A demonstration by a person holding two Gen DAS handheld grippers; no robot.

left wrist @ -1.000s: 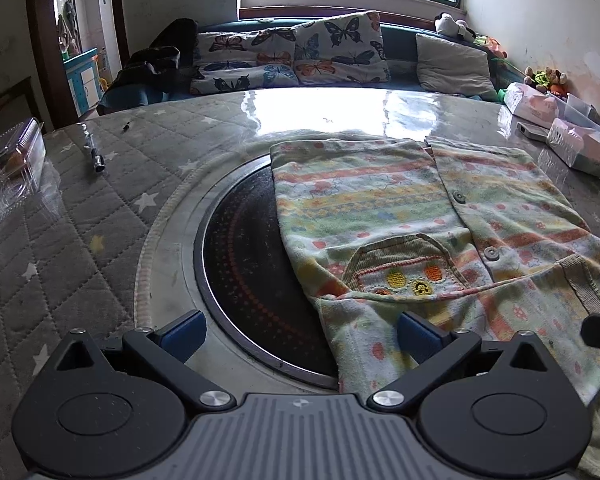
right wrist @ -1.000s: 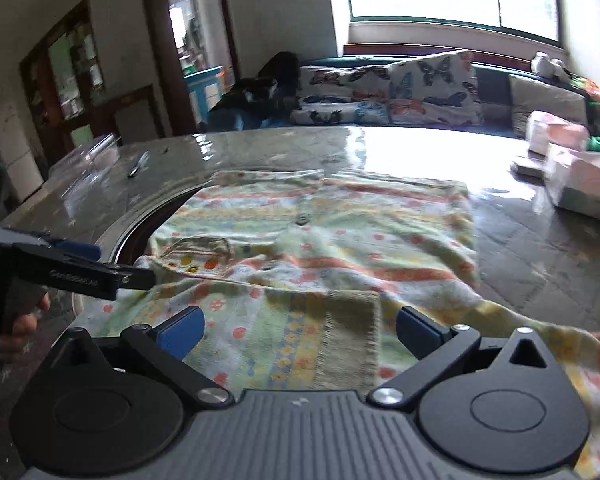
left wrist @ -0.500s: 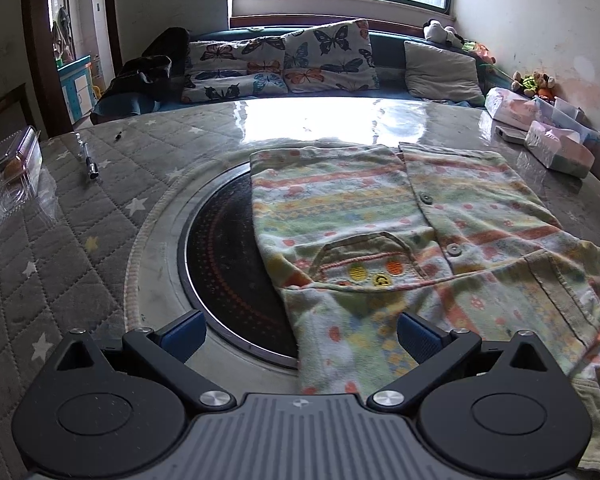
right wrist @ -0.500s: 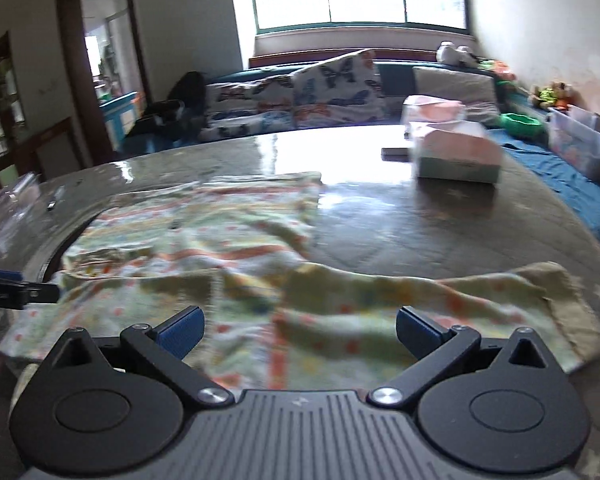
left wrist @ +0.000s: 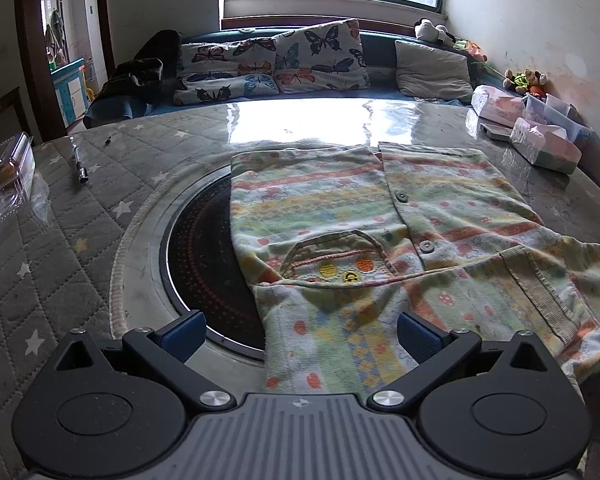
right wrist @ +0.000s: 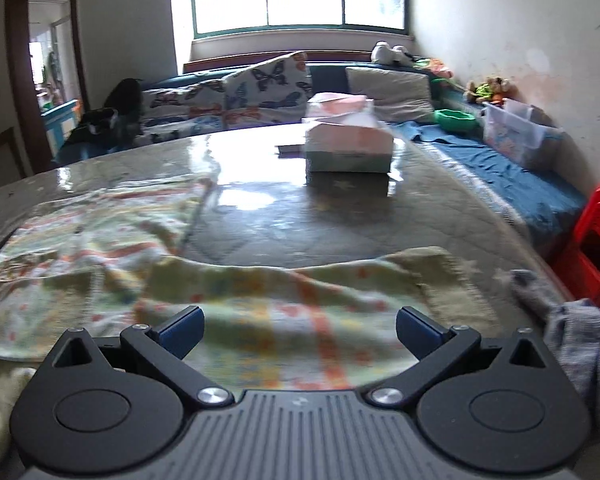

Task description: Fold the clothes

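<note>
A pale striped child's cardigan point(left wrist: 340, 216) with buttons and a front pocket lies spread on the round table, partly over the dark round hob point(left wrist: 204, 256). One sleeve is folded across its lower part. My left gripper point(left wrist: 300, 334) is open, hovering over the garment's near edge. In the right wrist view the other sleeve point(right wrist: 300, 292) stretches out to the right across the table, and my right gripper point(right wrist: 300, 332) is open just above it. Neither gripper holds any cloth.
Tissue boxes point(left wrist: 546, 148) point(right wrist: 348, 144) stand at the table's right side. A pen point(left wrist: 80, 166) and a clear plastic box point(left wrist: 4, 184) lie at the left. A grey garment point(right wrist: 572, 332) hangs at the near right edge, by a red stool point(right wrist: 596, 240). A sofa with cushions point(left wrist: 272, 68) is behind.
My right gripper has swung from the cardigan's middle to the right, over the outstretched sleeve. My left gripper has drawn back slightly; the right gripper no longer shows in its view.
</note>
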